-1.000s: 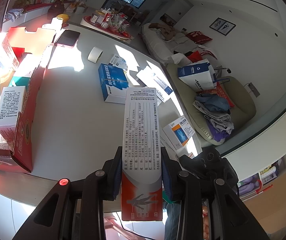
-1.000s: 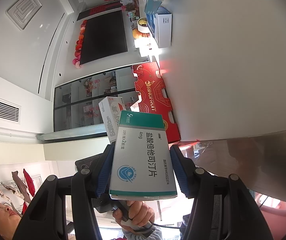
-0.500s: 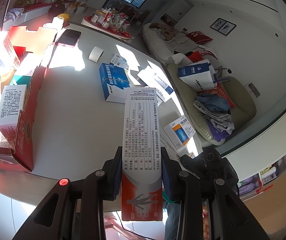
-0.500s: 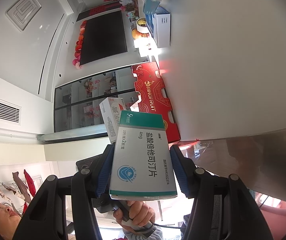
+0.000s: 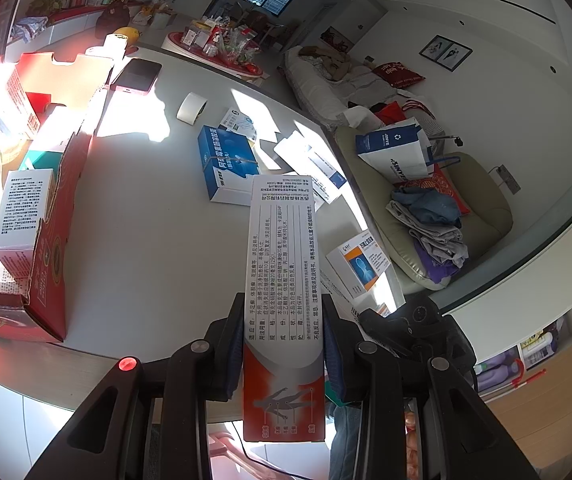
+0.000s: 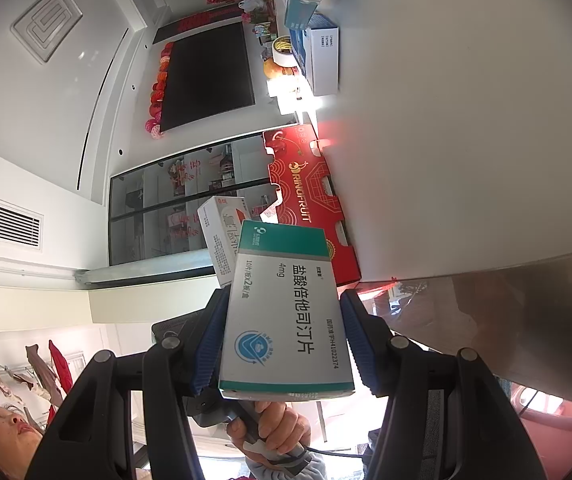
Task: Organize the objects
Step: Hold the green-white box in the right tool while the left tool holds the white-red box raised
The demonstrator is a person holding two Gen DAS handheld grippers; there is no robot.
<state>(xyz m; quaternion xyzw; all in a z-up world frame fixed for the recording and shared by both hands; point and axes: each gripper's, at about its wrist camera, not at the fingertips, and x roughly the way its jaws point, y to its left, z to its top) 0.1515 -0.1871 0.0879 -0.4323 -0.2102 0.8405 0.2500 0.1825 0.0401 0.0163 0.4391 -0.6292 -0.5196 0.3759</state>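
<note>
My left gripper [image 5: 284, 344] is shut on a long white and red medicine box [image 5: 284, 280] and holds it above the near edge of the white table [image 5: 146, 248]. My right gripper [image 6: 282, 344] is shut on a white and green medicine box [image 6: 286, 312], held sideways beside the table [image 6: 465, 120]. The left-held box also shows in the right wrist view [image 6: 222, 236]. An open red cardboard box [image 5: 52, 216] at the table's left holds several medicine boxes; it shows in the right wrist view too [image 6: 309, 200].
On the table lie a blue box [image 5: 226, 164], a tape roll [image 5: 192, 107], a phone [image 5: 136, 76], flat white boxes [image 5: 313, 164] and an orange and blue box [image 5: 359, 268]. A chair piled with clothes [image 5: 429, 216] stands to the right.
The left wrist view has drifted slightly; the red box and the items on the table sit a little lower and further right. Both grippers keep their hold.
</note>
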